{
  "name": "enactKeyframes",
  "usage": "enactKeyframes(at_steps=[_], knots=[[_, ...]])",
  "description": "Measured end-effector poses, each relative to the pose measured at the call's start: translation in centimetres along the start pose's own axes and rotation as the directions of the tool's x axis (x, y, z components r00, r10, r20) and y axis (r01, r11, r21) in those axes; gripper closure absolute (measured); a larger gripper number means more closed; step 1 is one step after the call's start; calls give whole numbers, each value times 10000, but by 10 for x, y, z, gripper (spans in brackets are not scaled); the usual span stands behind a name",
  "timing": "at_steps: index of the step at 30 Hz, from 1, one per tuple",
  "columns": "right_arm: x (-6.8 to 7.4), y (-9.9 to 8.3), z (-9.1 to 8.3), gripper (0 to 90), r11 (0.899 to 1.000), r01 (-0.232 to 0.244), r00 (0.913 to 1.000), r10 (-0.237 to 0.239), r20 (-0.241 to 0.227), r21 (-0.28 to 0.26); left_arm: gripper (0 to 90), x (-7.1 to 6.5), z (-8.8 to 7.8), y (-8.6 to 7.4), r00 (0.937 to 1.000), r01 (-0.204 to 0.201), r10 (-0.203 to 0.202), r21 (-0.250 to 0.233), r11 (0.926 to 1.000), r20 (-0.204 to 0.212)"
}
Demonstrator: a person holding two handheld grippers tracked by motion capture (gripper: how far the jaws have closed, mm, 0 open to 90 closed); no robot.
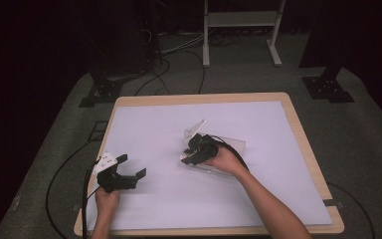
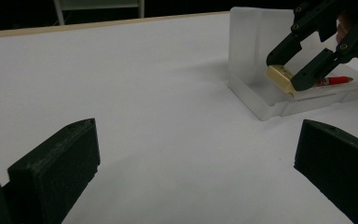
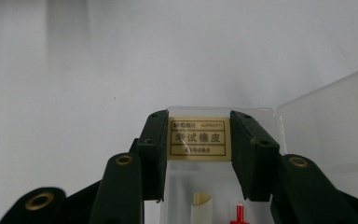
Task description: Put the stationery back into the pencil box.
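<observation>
While my right gripper [image 3: 198,144] clamps the eraser [image 3: 199,138] by its two short ends, label up, the item sits at the open end of the clear case [image 2: 251,100], low over its tray, just right of table centre. Contents of tray: red pen [image 2: 334,81] and a pale stick [image 3: 200,203], both at six o'clock of the eraser in the right gripper view. Case lid [image 1: 195,128]: upright, at eleven o'clock of my right hand [image 1: 224,160] in the high view. Left gripper [image 1: 124,175]: jaws spread wide, holding nothing, low over bare table [image 1: 278,99] at eight o'clock of the case, well apart from it. Step in hand, as I judge: eraser being lifted out of, or set into, the case; I cannot tell which. Next move calls for a level, steady hand so the eraser passes the tray wall and does not nudge the pen.
</observation>
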State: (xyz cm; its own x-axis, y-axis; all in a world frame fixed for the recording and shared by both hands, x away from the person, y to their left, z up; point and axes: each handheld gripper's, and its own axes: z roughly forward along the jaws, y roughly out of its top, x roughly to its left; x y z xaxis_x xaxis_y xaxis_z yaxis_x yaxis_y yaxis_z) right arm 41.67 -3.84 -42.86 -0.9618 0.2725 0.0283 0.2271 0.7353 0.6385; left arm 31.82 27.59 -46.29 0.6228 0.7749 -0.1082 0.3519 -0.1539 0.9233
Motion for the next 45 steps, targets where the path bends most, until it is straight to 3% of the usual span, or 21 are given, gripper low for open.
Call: enactKeyframes(at_steps=[20, 45], knots=[[-7, -1, 14, 582, 9996, -191, 9998, 192, -2, 185, 0, 0, 0, 0, 10000, -20, 20, 1, 10000, 20], [-12, -3, 18, 578, 9990, -382, 9993, 383, -13, 232, 0, 0, -1, 0, 10000, 53, -53, -39, 10000, 16]])
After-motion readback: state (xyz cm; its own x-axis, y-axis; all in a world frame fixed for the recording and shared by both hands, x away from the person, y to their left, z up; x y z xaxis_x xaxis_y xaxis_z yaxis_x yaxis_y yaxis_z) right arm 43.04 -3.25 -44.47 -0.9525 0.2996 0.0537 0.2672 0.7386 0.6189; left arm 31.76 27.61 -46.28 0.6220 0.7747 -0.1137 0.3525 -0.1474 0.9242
